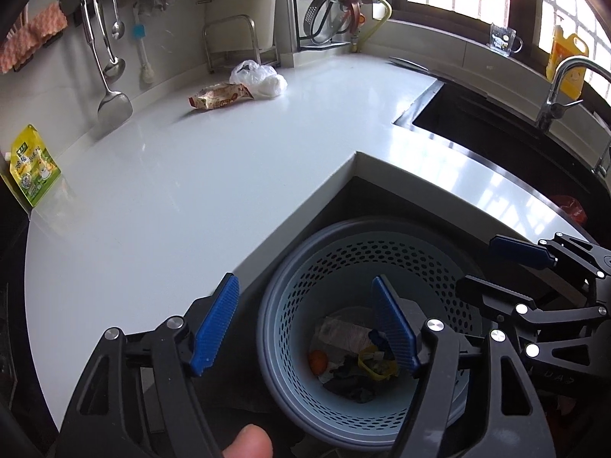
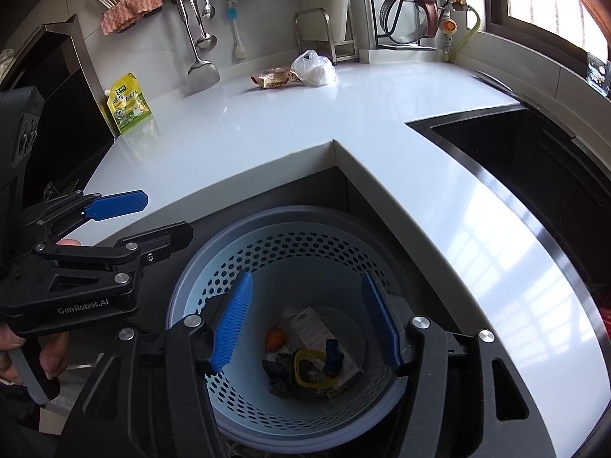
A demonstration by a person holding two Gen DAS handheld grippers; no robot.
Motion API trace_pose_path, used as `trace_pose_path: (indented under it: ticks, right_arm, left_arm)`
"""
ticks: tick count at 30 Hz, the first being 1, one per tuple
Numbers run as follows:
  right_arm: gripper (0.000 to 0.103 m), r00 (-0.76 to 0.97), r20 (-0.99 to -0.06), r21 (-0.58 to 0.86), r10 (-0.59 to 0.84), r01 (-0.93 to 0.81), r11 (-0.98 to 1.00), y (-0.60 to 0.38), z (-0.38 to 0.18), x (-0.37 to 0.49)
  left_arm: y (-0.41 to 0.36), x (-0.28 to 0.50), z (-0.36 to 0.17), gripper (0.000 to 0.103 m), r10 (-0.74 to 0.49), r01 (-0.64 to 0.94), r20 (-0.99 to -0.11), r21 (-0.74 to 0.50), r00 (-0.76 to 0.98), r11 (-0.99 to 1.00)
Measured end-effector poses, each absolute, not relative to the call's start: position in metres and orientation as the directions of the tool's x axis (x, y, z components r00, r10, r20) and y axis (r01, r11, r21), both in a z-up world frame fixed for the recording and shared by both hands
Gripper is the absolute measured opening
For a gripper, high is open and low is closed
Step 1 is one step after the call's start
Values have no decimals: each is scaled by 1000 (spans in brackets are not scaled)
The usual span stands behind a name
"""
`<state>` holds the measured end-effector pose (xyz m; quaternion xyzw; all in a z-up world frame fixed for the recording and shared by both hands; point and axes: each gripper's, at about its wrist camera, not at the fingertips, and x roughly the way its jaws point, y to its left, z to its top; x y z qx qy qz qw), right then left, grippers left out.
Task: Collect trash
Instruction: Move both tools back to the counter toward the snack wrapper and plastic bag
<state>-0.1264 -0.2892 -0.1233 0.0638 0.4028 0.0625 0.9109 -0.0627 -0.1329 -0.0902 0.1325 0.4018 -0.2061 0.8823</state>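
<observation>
Two hand-held tongs hover side by side above a perforated pale-blue waste basket that stands on the floor in the inside corner of an L-shaped white tabletop. The left tongs have their blue pads apart with nothing between them; the right tongs are likewise spread and empty. Both point steeply down into the basket, where scraps already lie: crumpled paper, dark bits, a yellow ring, something small and orange.

Trash yet to collect sits at the far side of the tabletop, near the back wall: a crumpled snack wrapper touching a white plastic bag on its right. The wrapper's long axis runs roughly left to right across both views. Both lie well ahead of the tongs, beyond the tabletop's inner corner. The left tongs look slightly nearer, judging by the angle. A green-and-yellow pouch stands apart at the left edge.
</observation>
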Motion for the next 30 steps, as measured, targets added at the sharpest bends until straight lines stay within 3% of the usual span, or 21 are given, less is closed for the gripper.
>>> trace_pose_path:
  ticks: [16, 30]
  right_arm:
    - [64, 724, -672, 103, 156, -117, 988, -289, -64, -25]
    - [65, 718, -678, 104, 157, -118, 988, -302, -59, 92]
  left_arm:
    - [-111, 31, -35, 82, -199, 381, -689, 121, 697, 917]
    - [-116, 133, -42, 85, -154, 346, -701, 140, 697, 928]
